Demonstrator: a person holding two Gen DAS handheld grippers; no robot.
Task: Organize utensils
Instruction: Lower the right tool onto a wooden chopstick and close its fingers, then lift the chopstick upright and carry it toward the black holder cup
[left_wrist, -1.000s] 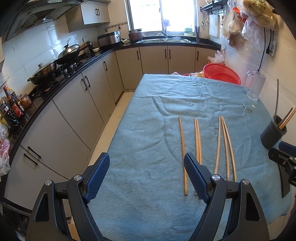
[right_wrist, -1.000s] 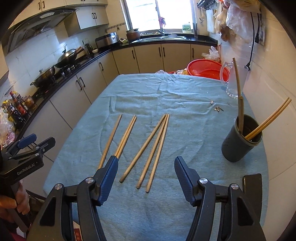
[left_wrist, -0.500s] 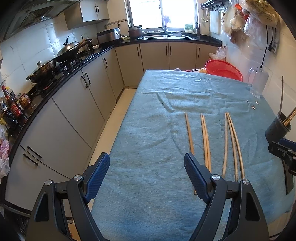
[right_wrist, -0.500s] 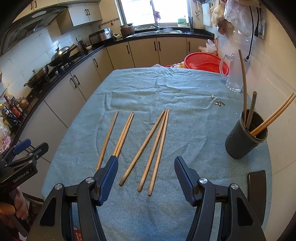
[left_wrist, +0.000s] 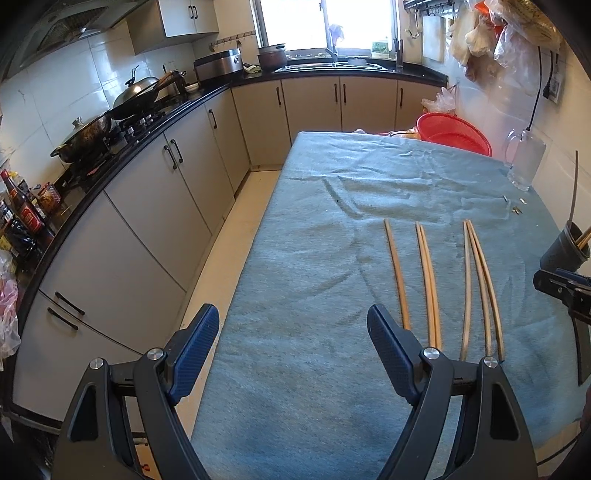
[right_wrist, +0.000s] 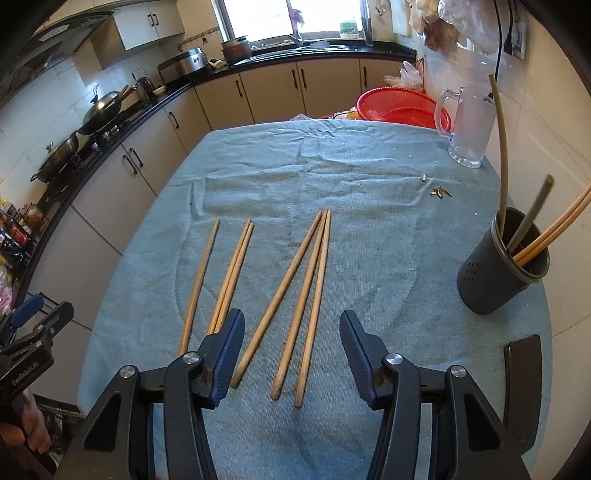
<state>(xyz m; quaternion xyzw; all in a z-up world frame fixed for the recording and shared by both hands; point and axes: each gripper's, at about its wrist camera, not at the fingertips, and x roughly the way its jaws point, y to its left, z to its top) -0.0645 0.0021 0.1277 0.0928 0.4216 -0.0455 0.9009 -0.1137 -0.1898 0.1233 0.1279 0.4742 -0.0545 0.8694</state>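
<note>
Left gripper (left_wrist: 291, 350): you hold it low over the near left part of the tabletop. Its jaws are wide apart and hold nothing.
Right gripper (right_wrist: 291, 350): you hold it low over the near ends of the chopsticks. Its jaws are wide apart too, with nothing between them.
Chopsticks (right_wrist: 301, 302): six wooden sticks lie flat on the blue cloth (right_wrist: 369, 229). One lies alone on the left, then two close together, then three that meet at the far tips and spread toward you. In the left view the same sticks (left_wrist: 428, 280) lie just right of your left gripper's right finger.
Holder (right_wrist: 498, 266): a dark round cup stands upright on the right side of the tabletop, well apart from the flat sticks. It holds some sticks that lean out to the right and one long one that stands tall. In the left view only its edge (left_wrist: 563, 251) shows, so you cannot count the sticks there.
Glass jug (right_wrist: 469, 125): it stands at the far right of the tabletop.
Red basket (right_wrist: 402, 107): it sits just past the far edge of the cloth.
Small bits (right_wrist: 439, 191): a few tiny things lie on the cloth near the jug; they are too small to name.
</note>
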